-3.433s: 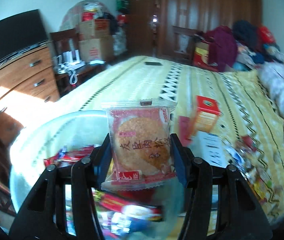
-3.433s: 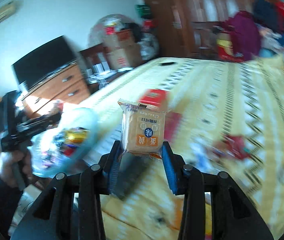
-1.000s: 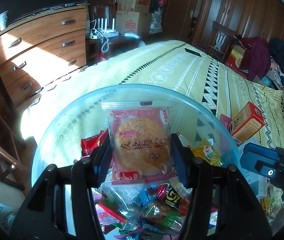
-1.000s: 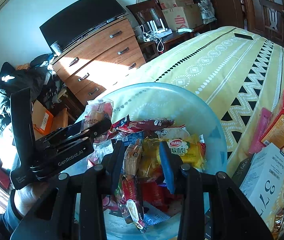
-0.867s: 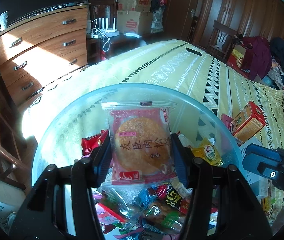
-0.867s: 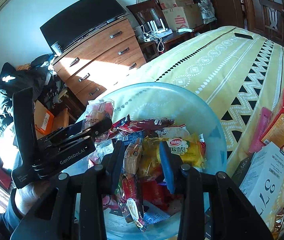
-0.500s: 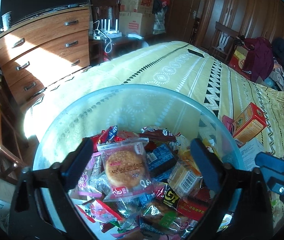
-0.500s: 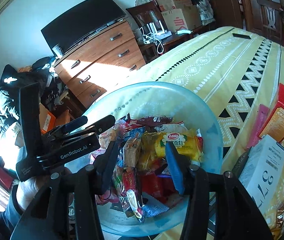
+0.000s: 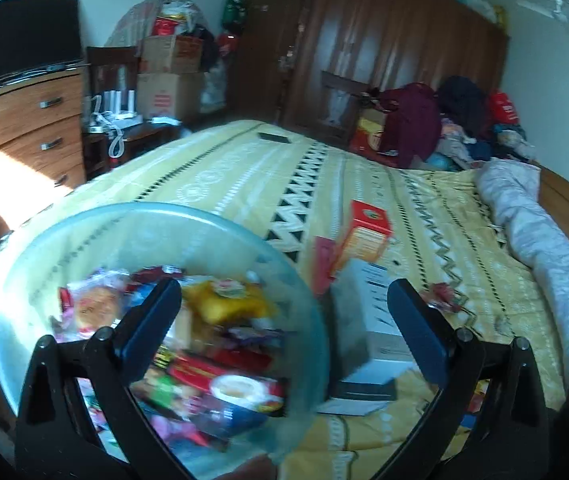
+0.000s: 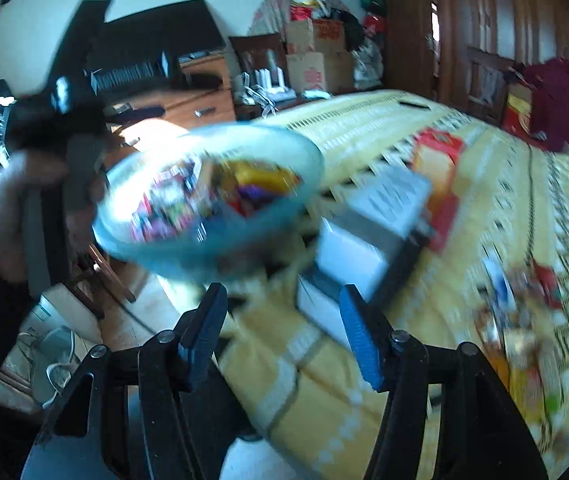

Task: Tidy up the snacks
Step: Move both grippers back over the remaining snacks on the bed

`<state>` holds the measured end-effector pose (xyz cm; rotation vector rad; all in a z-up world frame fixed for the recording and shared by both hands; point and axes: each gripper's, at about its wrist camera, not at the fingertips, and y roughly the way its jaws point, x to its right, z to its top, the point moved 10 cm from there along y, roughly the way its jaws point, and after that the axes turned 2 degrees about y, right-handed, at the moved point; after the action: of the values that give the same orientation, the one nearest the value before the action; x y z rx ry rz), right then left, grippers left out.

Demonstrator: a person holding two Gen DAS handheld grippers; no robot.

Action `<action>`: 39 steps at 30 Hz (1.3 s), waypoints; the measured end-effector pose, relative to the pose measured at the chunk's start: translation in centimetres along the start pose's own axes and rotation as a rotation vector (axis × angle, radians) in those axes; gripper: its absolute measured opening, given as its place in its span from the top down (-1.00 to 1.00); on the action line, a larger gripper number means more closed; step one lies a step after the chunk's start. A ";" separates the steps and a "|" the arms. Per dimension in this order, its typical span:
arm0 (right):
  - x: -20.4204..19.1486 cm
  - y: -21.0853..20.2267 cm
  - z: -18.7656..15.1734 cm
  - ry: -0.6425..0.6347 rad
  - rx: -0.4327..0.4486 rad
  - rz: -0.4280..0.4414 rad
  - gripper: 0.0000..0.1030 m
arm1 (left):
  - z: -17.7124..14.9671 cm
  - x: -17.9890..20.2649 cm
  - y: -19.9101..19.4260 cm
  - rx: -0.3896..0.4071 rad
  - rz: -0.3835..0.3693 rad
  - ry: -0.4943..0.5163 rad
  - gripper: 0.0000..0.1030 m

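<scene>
The left gripper (image 9: 284,312) is wide apart and holds nothing. The right gripper (image 10: 282,332) is wide too. The snacks (image 9: 204,340) lie in the bowl (image 9: 84,224), under the left fingers.

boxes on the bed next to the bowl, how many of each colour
orange-and-red cardboard box: 1
white cardboard box with black print: 1
flat pink-red packet under the orange box: 1
total: 3, all on the yellow patterned bedspread beside the translucent blue plastic bowl
</scene>
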<state>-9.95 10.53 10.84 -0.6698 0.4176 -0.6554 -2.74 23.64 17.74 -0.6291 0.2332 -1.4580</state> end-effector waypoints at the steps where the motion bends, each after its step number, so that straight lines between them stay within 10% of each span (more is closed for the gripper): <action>1: 0.9 -0.3 -1.6 0.022 -0.020 -0.011 -0.21 | -0.8 1.9 0.1 -0.006 -0.056 0.007 -1.00; 8: 8.6 -3.8 -12.2 0.256 -0.119 -0.082 -0.21 | -9.9 15.9 0.3 -0.188 -0.391 0.165 -1.00; 25: 15.8 -10.1 -22.6 0.529 -0.034 -0.137 -0.21 | -16.7 30.0 -3.6 -0.293 -0.524 0.387 -1.00; 39: 21.3 -10.8 -25.5 0.659 0.002 -0.216 -0.26 | -17.7 31.0 -2.5 -0.319 -0.576 0.335 -1.00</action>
<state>-13.03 -21.35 -3.20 -0.4869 0.9603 -1.0838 -10.12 -10.79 11.49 -0.7422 0.5899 -2.1088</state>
